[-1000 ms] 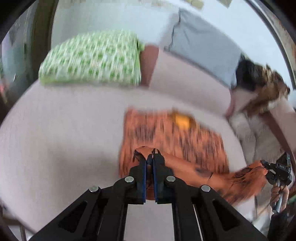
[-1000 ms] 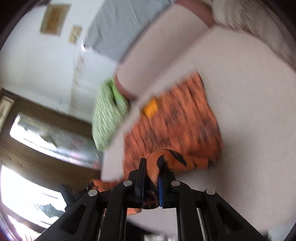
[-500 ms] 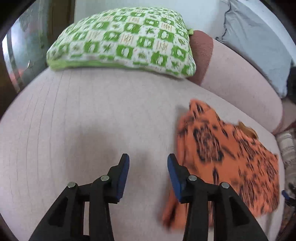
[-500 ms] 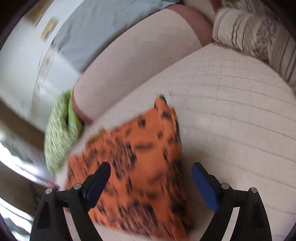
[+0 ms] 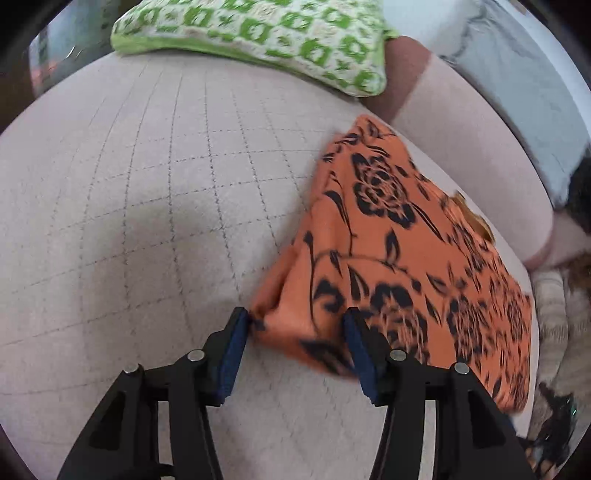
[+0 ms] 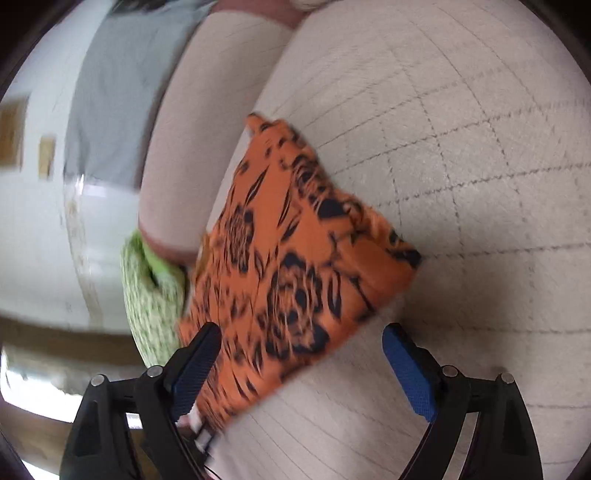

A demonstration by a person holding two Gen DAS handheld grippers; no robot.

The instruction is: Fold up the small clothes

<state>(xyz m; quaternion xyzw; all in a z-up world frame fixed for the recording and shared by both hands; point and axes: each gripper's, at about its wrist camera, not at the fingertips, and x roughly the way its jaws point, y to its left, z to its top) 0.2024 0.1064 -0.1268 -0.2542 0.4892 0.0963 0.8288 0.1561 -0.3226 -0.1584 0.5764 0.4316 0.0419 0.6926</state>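
Two black fingers [image 5: 236, 343] with blue ribbed pads on the left gripper [image 5: 295, 339] stand apart, straddling a corner of the cloth without pinching it; the right gripper [image 6: 303, 354] has its two fingers [image 6: 406, 365] spread wide and released over another edge. One small orange cloth [image 5: 399, 258] with a black flower print lies folded and flat on the pale quilted sofa seat [image 5: 147, 206], by the backrest. One square green-and-white patterned cushion [image 5: 258, 33] sits behind it.
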